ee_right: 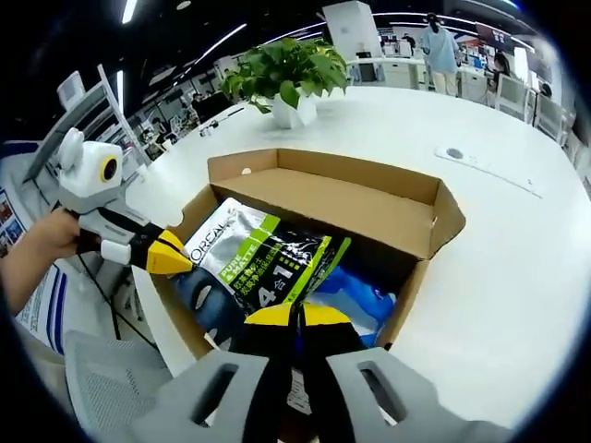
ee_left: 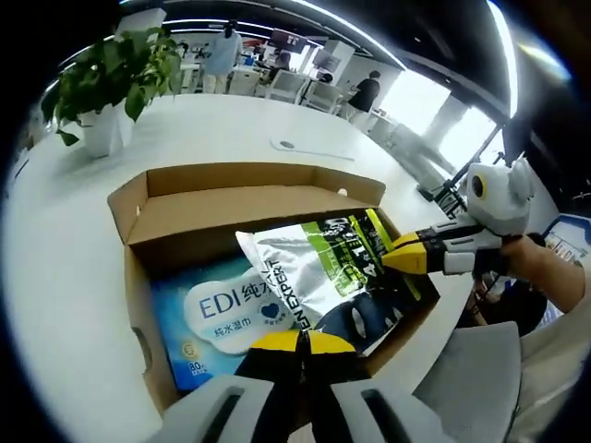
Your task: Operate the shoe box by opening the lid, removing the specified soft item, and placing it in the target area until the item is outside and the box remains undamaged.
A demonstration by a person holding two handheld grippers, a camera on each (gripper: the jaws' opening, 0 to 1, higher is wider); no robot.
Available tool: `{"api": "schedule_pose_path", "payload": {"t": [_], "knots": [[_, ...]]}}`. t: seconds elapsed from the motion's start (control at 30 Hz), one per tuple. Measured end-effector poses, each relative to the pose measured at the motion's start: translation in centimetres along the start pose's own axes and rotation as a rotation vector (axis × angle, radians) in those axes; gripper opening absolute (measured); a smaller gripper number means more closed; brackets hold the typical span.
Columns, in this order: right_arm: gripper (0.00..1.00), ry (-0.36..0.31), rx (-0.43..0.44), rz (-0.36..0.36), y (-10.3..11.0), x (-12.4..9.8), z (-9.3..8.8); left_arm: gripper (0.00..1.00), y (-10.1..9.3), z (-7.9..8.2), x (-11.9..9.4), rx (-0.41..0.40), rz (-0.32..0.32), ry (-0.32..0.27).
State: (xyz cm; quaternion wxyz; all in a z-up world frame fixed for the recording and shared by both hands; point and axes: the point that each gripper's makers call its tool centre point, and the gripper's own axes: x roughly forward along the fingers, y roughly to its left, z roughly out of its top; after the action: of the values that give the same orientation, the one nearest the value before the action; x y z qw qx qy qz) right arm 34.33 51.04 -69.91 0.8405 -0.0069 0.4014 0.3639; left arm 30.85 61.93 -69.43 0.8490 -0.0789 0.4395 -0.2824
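- One white table [ee_left: 55,277] is seen, bearing one open cardboard shoe box [ee_left: 231,205] and one potted plant [ee_left: 106,88].
- Two soft packs are counted inside the box: one silver-green pouch [ee_left: 319,272] over one blue wet-wipes pack [ee_left: 208,318].
- The pouch is pinched by both closed grippers, left gripper [ee_left: 300,340] and right gripper [ee_right: 295,316].
- A straight, even lift is advised, so the box walls are spared.

A white tabletop [ee_right: 517,268] is carrying an open cardboard box [ee_right: 369,198] at its near edge and a potted plant [ee_right: 286,78] further back.
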Motion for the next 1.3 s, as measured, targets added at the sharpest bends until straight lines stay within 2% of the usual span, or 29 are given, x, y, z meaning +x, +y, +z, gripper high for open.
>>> {"api": "schedule_pose_path", "payload": {"t": [0.33, 0.8, 1.3], "knots": [[0.0, 0.005, 0.017, -0.018, -1.6, -2.5, 0.2, 0.0, -2.3, 1.3, 0.9, 0.037, -0.014, 0.003], [0.0, 0.009, 0.069, -0.062, -5.2, -6.4, -0.4, 0.0, -5.9, 2.9, 3.2, 0.093, -0.066, 0.018], [0.0, 0.016, 0.1, -0.096, -8.5, -8.9, -1.0, 0.0, -9.4, 4.3, 5.7, 0.114, -0.115, 0.014]]}}
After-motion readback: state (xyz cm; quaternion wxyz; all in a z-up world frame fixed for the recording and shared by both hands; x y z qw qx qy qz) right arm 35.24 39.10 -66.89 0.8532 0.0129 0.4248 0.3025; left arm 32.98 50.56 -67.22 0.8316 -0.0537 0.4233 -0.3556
